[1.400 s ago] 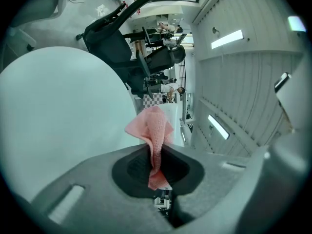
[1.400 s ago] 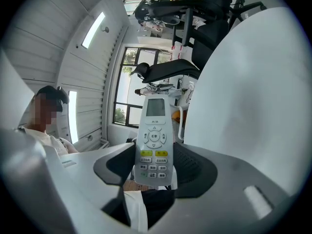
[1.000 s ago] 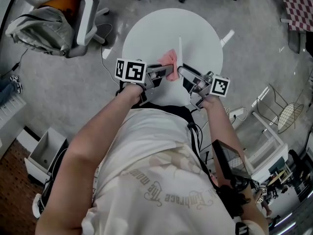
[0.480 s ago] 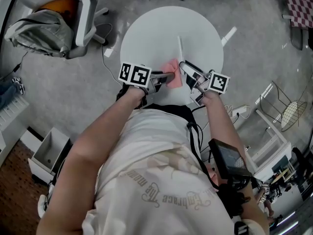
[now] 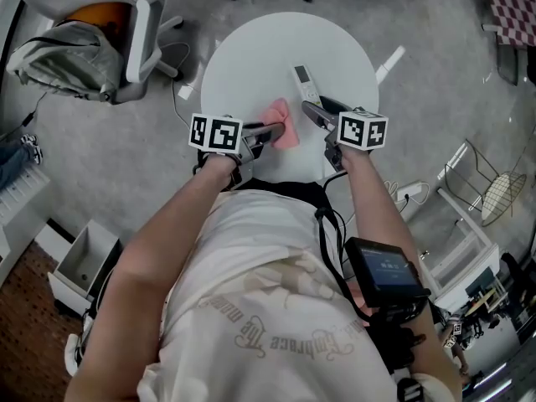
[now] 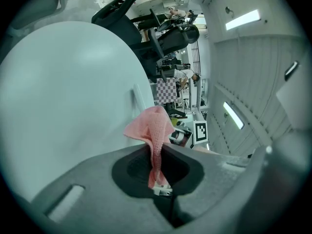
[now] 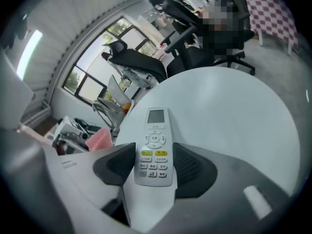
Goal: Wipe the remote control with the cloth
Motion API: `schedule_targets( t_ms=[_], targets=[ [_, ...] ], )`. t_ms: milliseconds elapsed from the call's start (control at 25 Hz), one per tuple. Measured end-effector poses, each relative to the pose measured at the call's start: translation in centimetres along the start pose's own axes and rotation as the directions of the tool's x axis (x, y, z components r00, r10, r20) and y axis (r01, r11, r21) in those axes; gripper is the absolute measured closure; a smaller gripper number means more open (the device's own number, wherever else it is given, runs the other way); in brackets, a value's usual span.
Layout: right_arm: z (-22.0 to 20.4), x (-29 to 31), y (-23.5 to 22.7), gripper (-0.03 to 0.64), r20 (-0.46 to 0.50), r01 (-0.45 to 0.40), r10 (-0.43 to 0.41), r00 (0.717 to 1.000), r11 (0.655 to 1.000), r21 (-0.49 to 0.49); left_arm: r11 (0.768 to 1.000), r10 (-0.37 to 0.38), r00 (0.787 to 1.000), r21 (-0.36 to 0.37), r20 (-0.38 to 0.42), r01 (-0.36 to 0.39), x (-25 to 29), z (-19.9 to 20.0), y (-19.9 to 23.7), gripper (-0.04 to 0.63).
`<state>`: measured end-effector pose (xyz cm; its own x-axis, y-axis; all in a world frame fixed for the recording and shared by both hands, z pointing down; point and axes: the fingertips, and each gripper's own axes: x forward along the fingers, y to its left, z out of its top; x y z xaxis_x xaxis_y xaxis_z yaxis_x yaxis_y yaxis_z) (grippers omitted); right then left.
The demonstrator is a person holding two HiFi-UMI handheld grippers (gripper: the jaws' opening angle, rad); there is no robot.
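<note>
Left gripper (image 6: 156,152) clamps pink cloth (image 6: 151,126); right gripper (image 7: 155,162) grips white remote (image 7: 155,145), face-up now, edge-on earlier; button print unreadable.

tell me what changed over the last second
The right gripper turned the remote from edge-on to face up, buttons showing. The left gripper drew the cloth away from it, toward the person. Both grippers kept their hold; the table stayed put.

Grey floor (image 5: 100,166), round white table (image 5: 251,57).
</note>
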<state>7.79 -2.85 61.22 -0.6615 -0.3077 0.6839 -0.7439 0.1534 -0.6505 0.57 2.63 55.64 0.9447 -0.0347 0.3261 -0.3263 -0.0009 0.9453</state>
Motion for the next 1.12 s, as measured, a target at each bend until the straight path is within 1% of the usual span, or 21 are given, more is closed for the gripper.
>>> schedule_targets(
  t_ms=[80,200,320,400,440,600,760,840,880,920,1000,1040,1120],
  targets=[
    [-0.4,0.3,-0.5,0.365,-0.050,0.080,-0.086,0.995,0.990,-0.116,1.000,0.004,1.000,-0.002,0.015,-0.004,-0.1,0.0,0.0,0.574],
    [-1.1,0.7,-1.5,0.365,-0.109,0.182,-0.220,0.969,0.942,-0.283,1.000,0.013,0.999,-0.002,0.035,-0.013,-0.4,0.1,0.1,0.574],
    [-1.5,1.1,-2.1,0.364,-0.129,0.234,-0.307,0.943,0.886,-0.401,0.999,0.034,0.998,0.003,0.056,-0.034,-1.2,0.1,0.3,0.574],
    [-1.8,1.4,-2.1,0.362,-0.127,0.245,-0.335,0.934,0.856,-0.456,0.998,0.056,0.996,0.009,0.072,-0.057,-1.8,0.0,0.6,0.574],
    [-1.9,1.5,-2.1,0.360,-0.123,0.245,-0.339,0.933,0.846,-0.473,0.998,0.068,0.994,0.013,0.081,-0.069,-2.1,0.0,0.7,0.574],
    [-2.0,1.1,-2.5,0.359,-0.121,0.240,-0.346,0.930,0.826,-0.511,0.994,0.101,0.985,0.025,0.141,-0.105,-2.8,0.3,0.8,0.574],
    [-1.9,-0.9,-2.3,0.390,-0.079,0.238,-0.317,0.945,0.833,-0.500,0.989,0.127,0.969,0.043,0.213,-0.139,-3.5,0.6,0.3,0.574],
    [-1.3,-2.2,-2.0,0.448,-0.026,0.250,-0.300,0.954,0.837,-0.487,0.984,0.141,0.958,0.071,0.250,-0.163,-4.0,0.9,-0.1,0.574],
    [-0.8,-2.8,-1.6,0.489,0.010,0.260,-0.291,0.957,0.837,-0.481,0.980,0.147,0.952,0.092,0.268,-0.178,-4.4,1.1,-0.3,0.574],
    [-0.3,-3.4,-1.1,0.537,0.047,0.271,-0.284,0.958,0.836,-0.477,0.974,0.153,0.946,0.116,0.287,-0.193,-4.9,1.4,-0.5,0.574],
    [0.9,-4.7,0.1,0.595,0.120,0.294,-0.269,0.956,0.832,-0.470,0.961,0.161,0.935,0.165,0.317,-0.221,-5.9,1.9,-1.0,0.574],
    [1.5,-5.3,0.8,0.611,0.155,0.304,-0.262,0.952,0.832,-0.463,0.953,0.161,0.931,0.192,0.326,-0.232,-6.4,2.3,-1.3,0.574],
    [2.7,-6.4,2.2,0.611,0.221,0.321,-0.245,0.944,0.837,-0.444,0.934,0.157,0.929,0.255,0.335,-0.249,-7.2,3.1,-2.2,0.574]
  ],
)
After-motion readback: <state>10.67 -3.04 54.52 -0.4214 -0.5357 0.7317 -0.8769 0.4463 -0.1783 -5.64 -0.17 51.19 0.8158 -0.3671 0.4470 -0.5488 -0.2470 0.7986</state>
